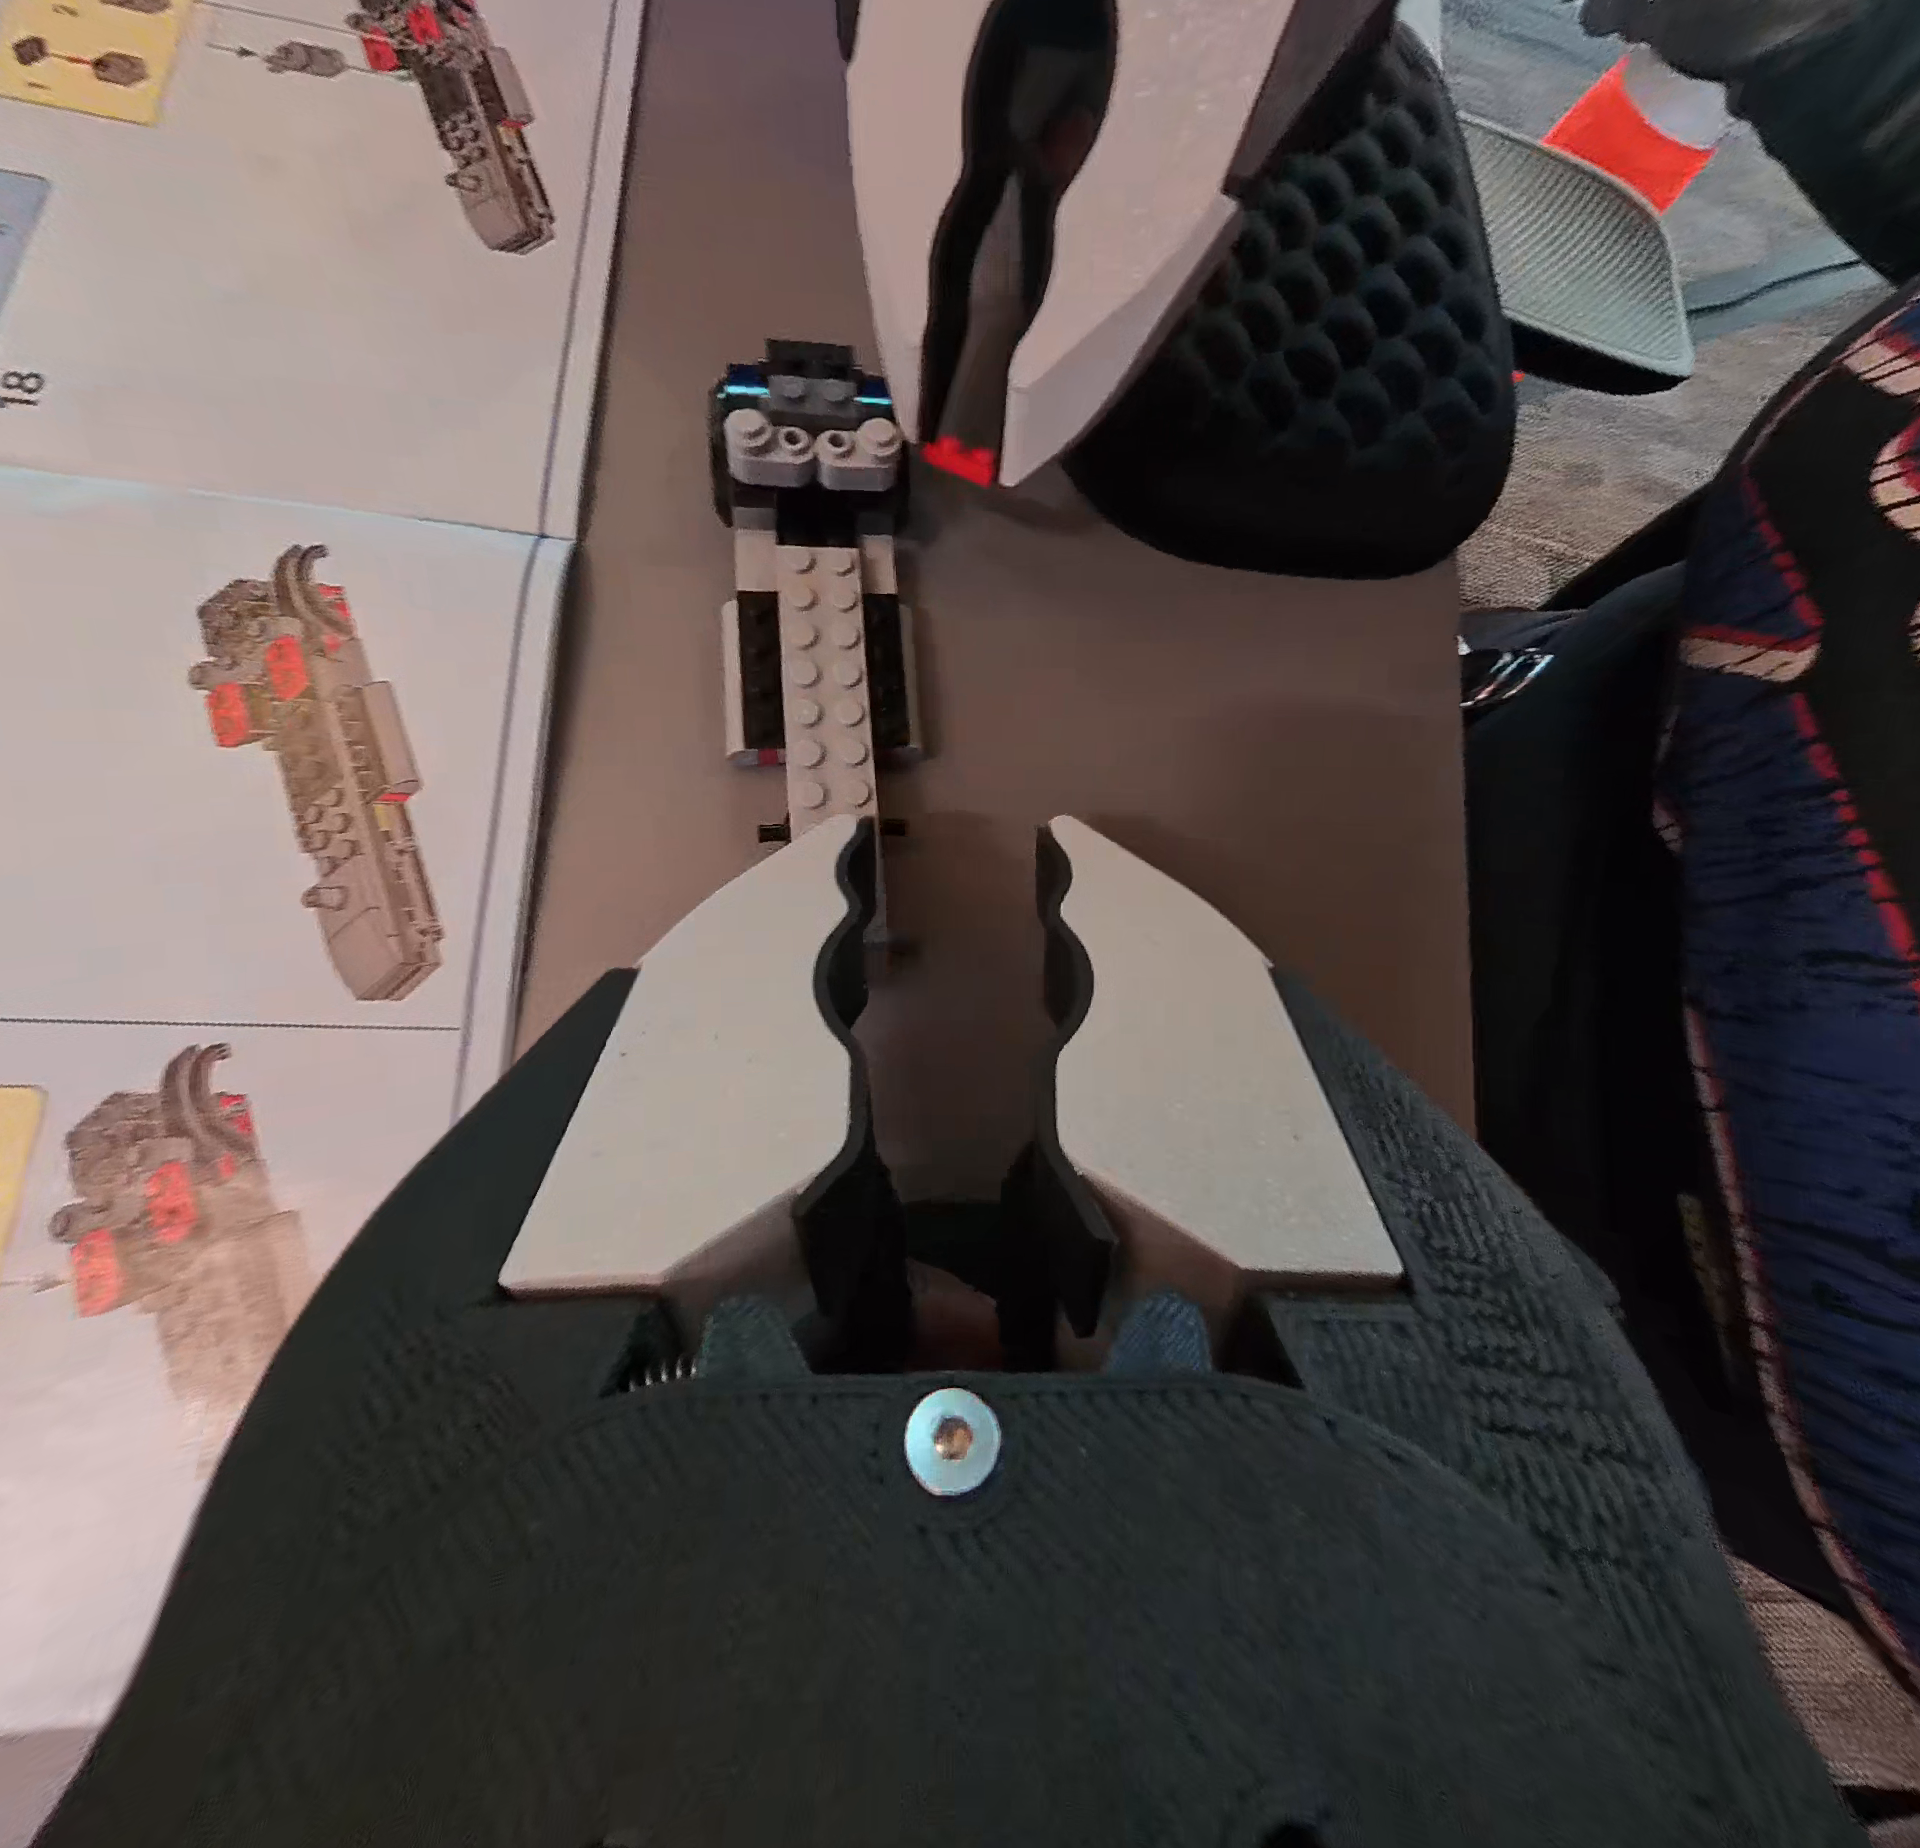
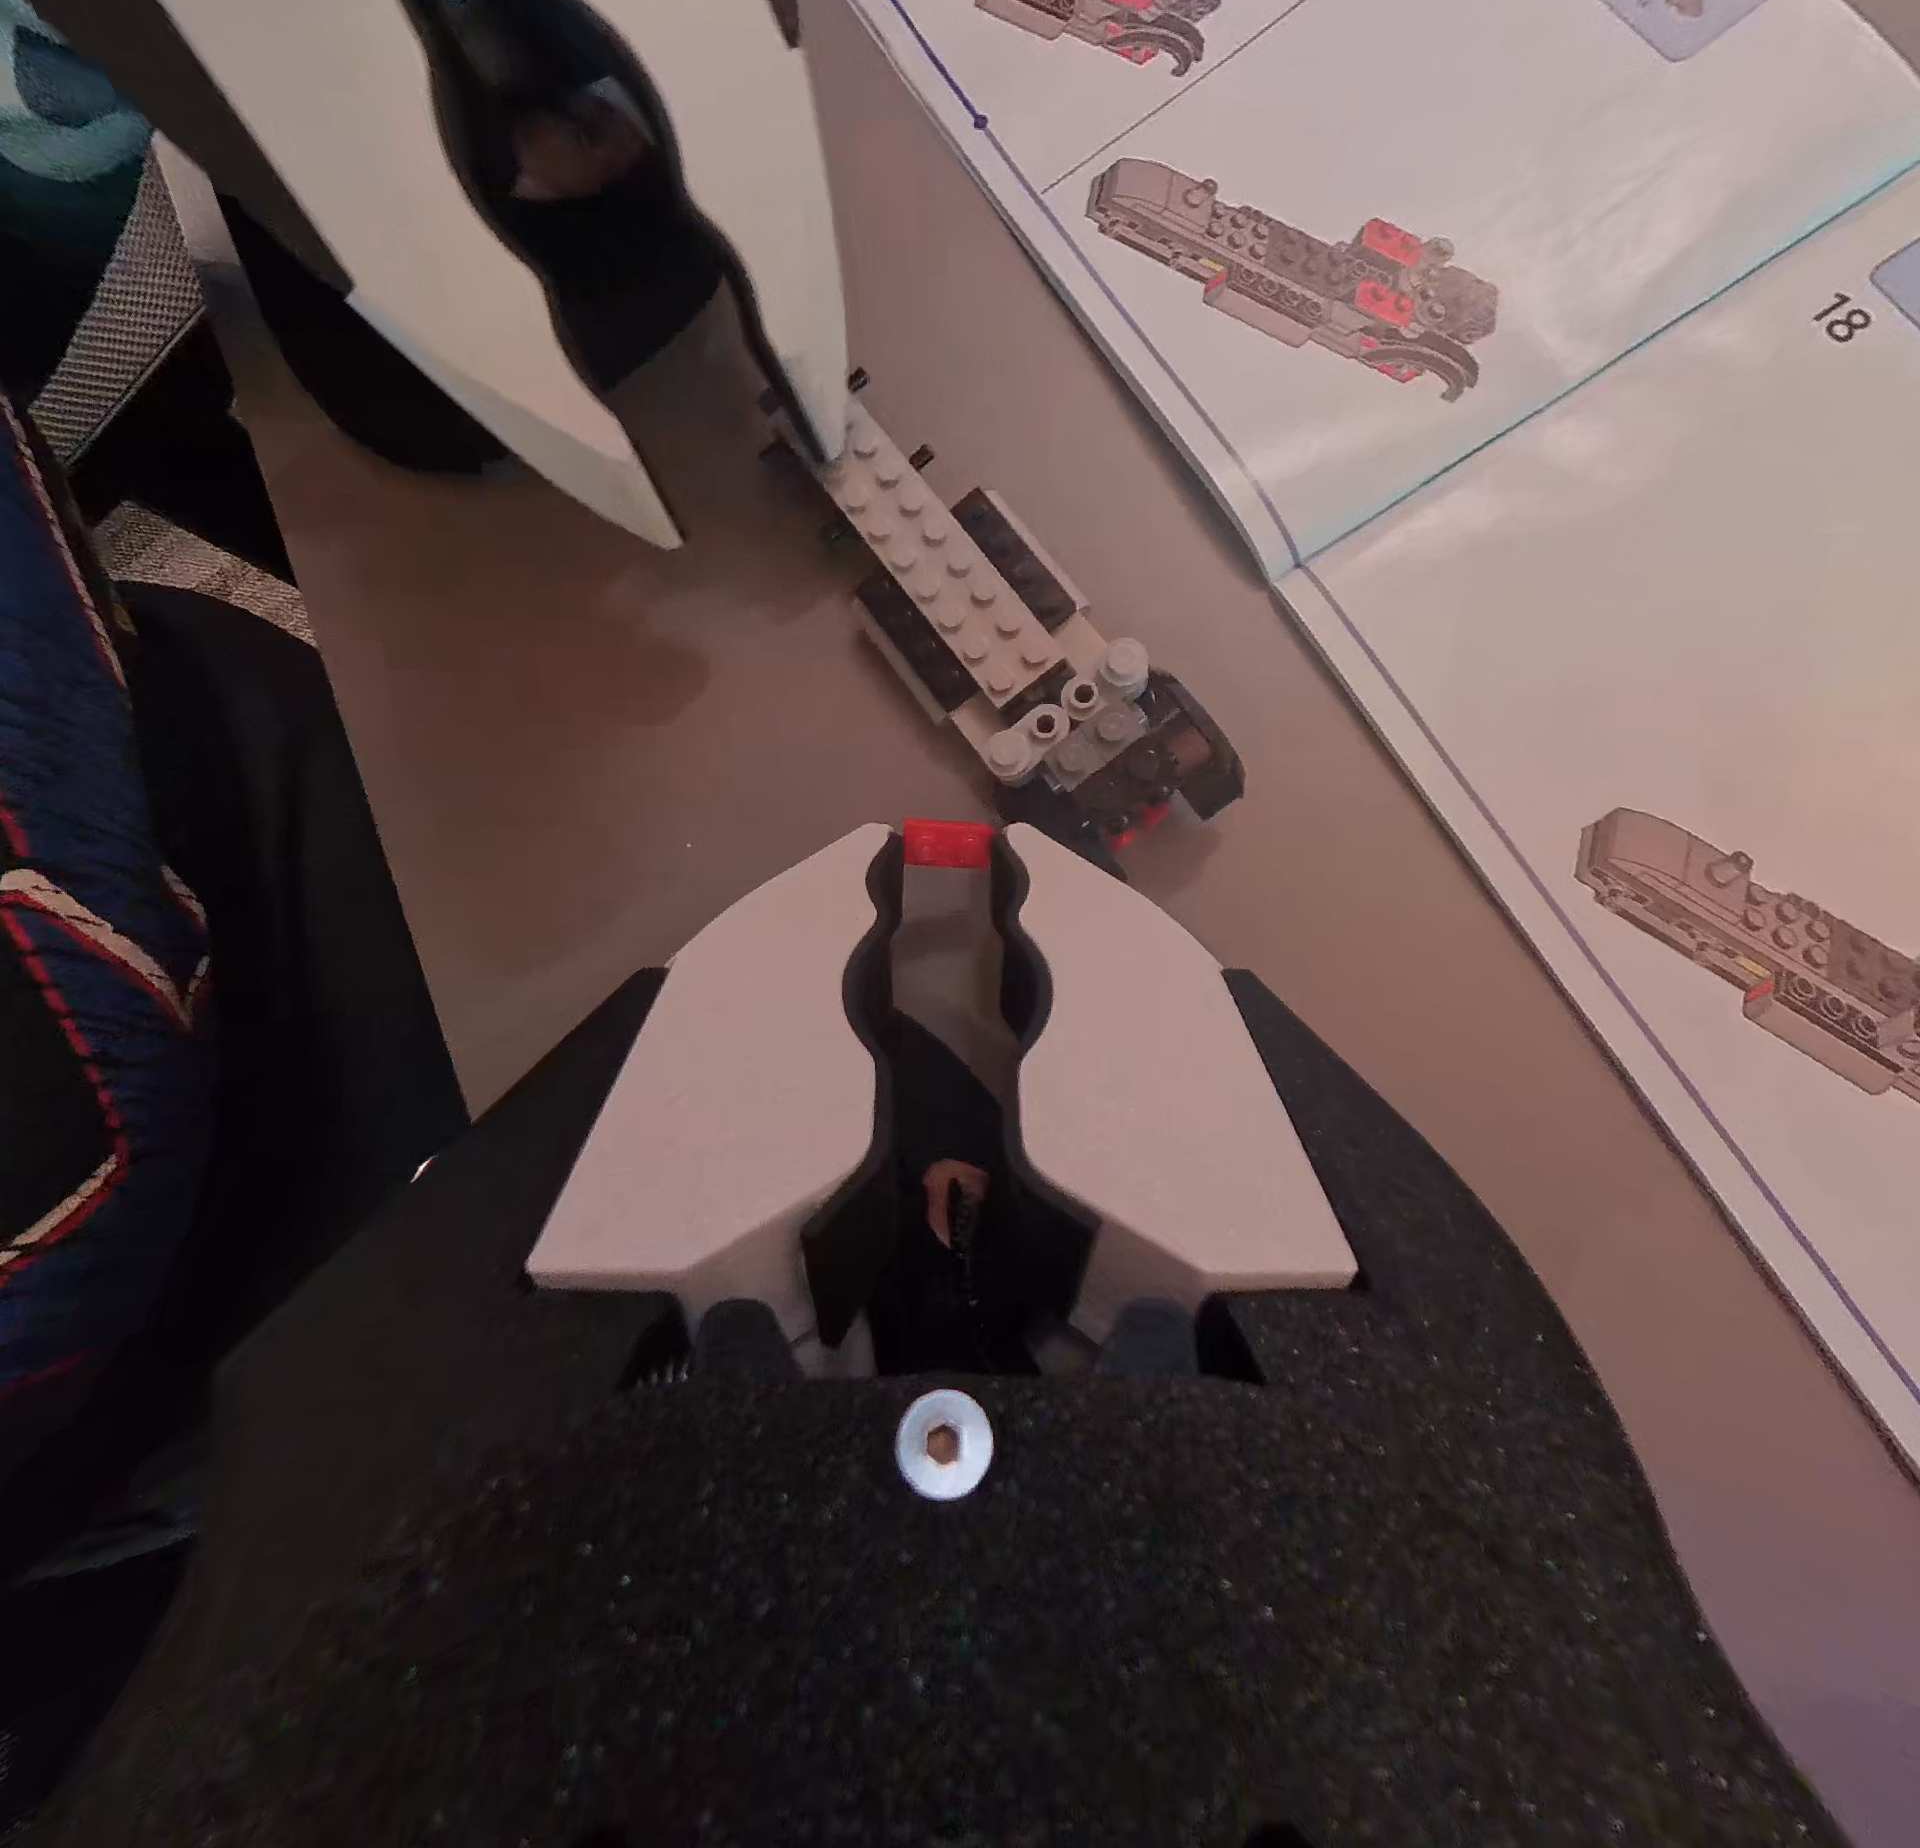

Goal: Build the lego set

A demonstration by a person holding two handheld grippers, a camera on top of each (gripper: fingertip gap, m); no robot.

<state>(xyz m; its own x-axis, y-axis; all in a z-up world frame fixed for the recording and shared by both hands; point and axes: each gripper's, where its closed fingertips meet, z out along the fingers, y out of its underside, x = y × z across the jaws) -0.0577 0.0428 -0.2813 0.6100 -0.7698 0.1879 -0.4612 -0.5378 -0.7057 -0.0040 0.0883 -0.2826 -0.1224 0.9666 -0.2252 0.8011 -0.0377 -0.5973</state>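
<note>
Right wrist view: at the centre of the frame, the right gripper [image 2: 945, 848] has its two pale fingers closed almost together on a small red brick [image 2: 945, 846], pinched at the very tips. Just above and to the right of it lies the half-built model [image 2: 1023, 645], a long grey and black strip of bricks on the brown bench [image 2: 540, 676], running diagonally toward the upper centre. Its bulkier end, with round grey studs, is nearest the red brick. An open instruction booklet [image 2: 1558, 551] fills the right side of the frame.

In the left wrist view, the left gripper [image 1: 951, 837] sits at lower centre with its fingers apart and nothing between them. One fingertip rests at the thin tail end of the model [image 1: 821, 645], apparently steadying it. The red brick [image 1: 958, 458] hangs at upper centre, just beside the studded end.

The step in hand looks like adding the red brick to the model's bulky end. The next move probably calls for lining the brick up squarely over the right studs and pressing down while the left gripper braces the model against sliding.
</note>
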